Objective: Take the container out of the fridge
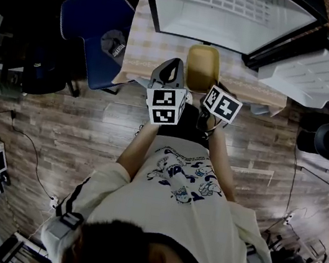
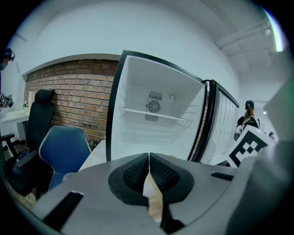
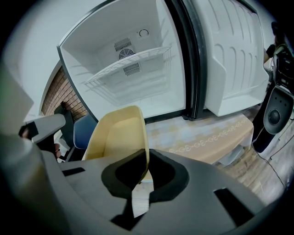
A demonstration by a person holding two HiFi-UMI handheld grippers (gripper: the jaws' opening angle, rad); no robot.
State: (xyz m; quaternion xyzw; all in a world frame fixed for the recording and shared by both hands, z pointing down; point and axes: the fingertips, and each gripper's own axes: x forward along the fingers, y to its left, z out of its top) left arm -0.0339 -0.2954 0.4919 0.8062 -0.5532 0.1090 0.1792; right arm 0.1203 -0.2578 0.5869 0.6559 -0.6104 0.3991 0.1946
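A pale yellow container (image 3: 118, 137) is outside the fridge, held over the table, with its side wall clamped by my right gripper (image 3: 146, 170), which is shut on it. In the head view the container (image 1: 202, 67) sits just ahead of the right gripper (image 1: 213, 87). My left gripper (image 2: 149, 158) is shut with its pads touching and nothing in them; it hangs just left of the container (image 1: 171, 67). The fridge (image 2: 156, 124) stands open, with only a bare wire shelf (image 3: 131, 64) showing inside.
The fridge door (image 3: 229, 59) is swung wide to the right (image 1: 316, 76). A table with a checked cloth (image 3: 202, 137) carries the fridge. A blue chair (image 1: 97, 28) stands at the left, a brick wall (image 2: 69, 96) behind it. The floor is wood planks (image 1: 87, 139).
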